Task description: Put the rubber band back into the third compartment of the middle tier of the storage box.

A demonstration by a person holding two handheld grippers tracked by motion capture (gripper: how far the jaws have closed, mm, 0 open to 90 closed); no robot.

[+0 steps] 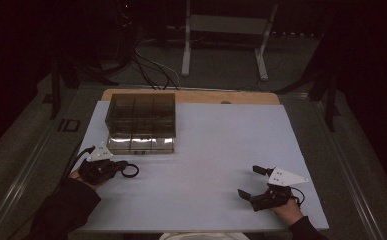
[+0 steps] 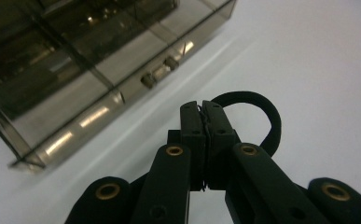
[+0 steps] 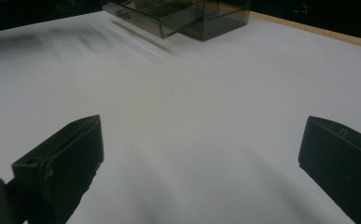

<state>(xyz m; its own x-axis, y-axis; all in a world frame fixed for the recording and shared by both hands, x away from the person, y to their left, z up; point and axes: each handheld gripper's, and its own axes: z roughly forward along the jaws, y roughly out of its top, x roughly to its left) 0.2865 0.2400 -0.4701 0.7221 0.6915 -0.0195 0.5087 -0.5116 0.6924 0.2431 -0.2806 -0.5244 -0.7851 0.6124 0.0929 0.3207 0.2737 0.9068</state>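
Note:
A thin black ring (image 1: 130,171) is pinched at its near edge between the jaws of my left gripper (image 1: 117,167), which is shut on it at the table's left front. In the left gripper view the two pads (image 2: 190,122) are pressed together on the ring (image 2: 267,111), whose loop sticks out to the right beyond the left gripper (image 2: 201,109). Just beyond stands a smoky clear compartment box (image 1: 142,122) with a latch (image 2: 158,74) on its front wall. My right gripper (image 1: 249,181) rests at the right front, open, nothing between its fingers (image 3: 61,158).
A white board (image 1: 221,145) covers the wooden table. The box (image 3: 183,14) shows far off at the top of the right gripper view. Cables and a white stand (image 1: 226,35) lie on the dark floor behind the table.

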